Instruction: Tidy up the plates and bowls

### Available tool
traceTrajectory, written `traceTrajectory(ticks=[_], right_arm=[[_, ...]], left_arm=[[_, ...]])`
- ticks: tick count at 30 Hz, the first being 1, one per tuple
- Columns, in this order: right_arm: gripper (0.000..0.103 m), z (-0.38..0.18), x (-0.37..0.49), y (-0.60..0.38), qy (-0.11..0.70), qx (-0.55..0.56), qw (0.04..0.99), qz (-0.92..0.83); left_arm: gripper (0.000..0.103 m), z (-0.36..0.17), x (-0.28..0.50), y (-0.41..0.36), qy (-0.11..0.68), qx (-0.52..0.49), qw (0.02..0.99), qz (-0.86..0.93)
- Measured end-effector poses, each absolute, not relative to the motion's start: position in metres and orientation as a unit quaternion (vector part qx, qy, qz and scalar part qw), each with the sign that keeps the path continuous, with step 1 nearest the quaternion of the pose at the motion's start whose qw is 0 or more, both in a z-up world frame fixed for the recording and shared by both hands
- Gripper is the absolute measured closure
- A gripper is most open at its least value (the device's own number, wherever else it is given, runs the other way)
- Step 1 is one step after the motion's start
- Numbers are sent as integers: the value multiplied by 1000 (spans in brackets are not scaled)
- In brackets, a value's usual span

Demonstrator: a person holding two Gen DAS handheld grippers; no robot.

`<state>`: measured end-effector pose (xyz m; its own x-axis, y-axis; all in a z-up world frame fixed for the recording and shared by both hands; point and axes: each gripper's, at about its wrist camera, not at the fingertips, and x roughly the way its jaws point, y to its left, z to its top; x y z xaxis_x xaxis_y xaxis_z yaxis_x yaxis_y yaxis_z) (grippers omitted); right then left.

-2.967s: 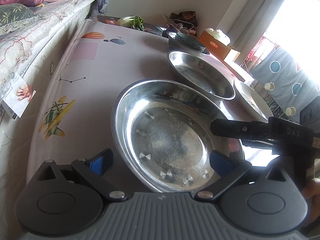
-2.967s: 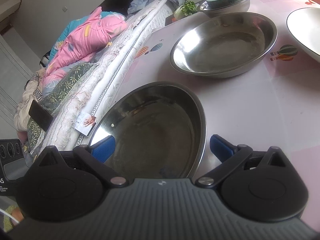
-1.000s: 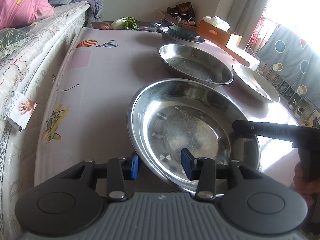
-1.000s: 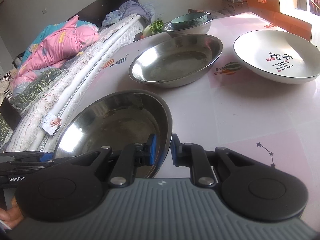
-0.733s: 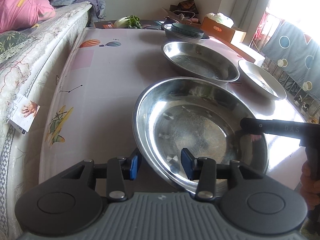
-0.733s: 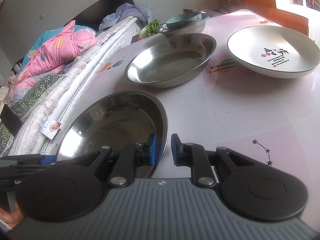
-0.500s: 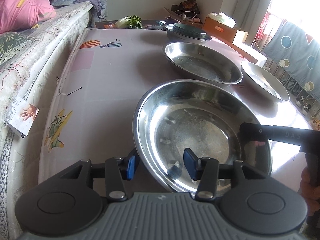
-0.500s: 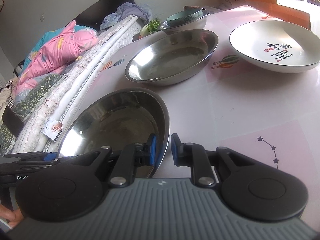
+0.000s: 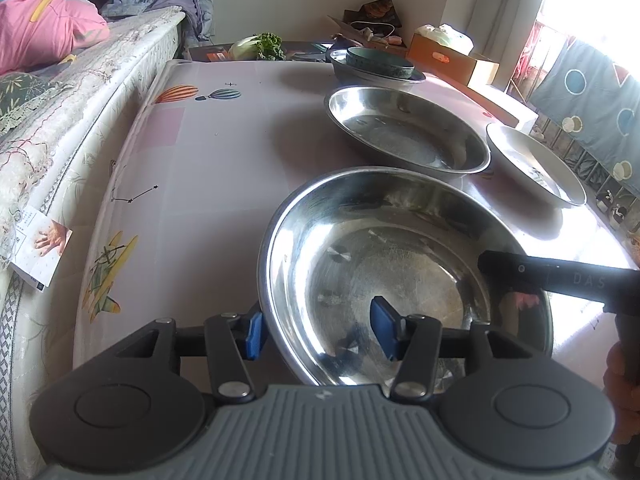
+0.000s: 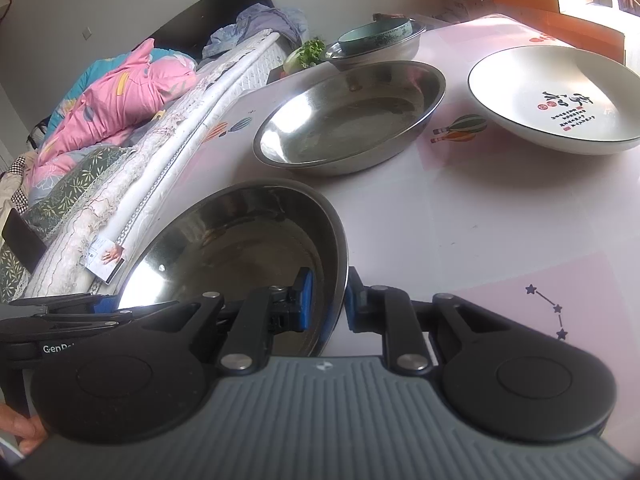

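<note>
A large steel plate (image 9: 400,248) lies nearest on the pink table (image 9: 200,160). My left gripper (image 9: 319,335) straddles its near-left rim with jaws opening; the blue pads stand apart from the metal. My right gripper (image 10: 327,302) is shut on the same steel plate (image 10: 240,240) at its right rim, and its finger (image 9: 560,276) shows in the left wrist view. Behind sit a second steel plate (image 9: 404,136), a white printed plate (image 10: 560,96) and a green bowl (image 9: 378,63) inside a steel bowl.
A bed with a pink quilt (image 10: 120,96) runs along the table's left side. A cardboard box (image 9: 452,60) and leafy greens (image 9: 260,46) lie past the far edge. A paper card (image 9: 38,248) hangs at the mattress edge. Bare tablecloth spreads to the left of the plates.
Both grippers stood wide open three seconds ago, then closed on the near steel plate's rim. Over the last second the left jaws have widened off the rim; the right stays clamped.
</note>
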<state>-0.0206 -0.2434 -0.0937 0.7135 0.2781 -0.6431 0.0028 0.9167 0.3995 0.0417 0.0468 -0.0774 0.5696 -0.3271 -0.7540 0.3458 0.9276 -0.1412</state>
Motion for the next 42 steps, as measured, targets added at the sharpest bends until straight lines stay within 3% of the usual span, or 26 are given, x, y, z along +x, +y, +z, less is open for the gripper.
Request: traceTrajectory(ticks=[16,42], right_arm=[[80,-94,-21,-242,372,193,904,79],[80,-94,-21,-239,374,190,904,83]], left_arm=[[47,-75,34,47,429,5,884,-187],[46,-74,31,50,431,3,884,-183]])
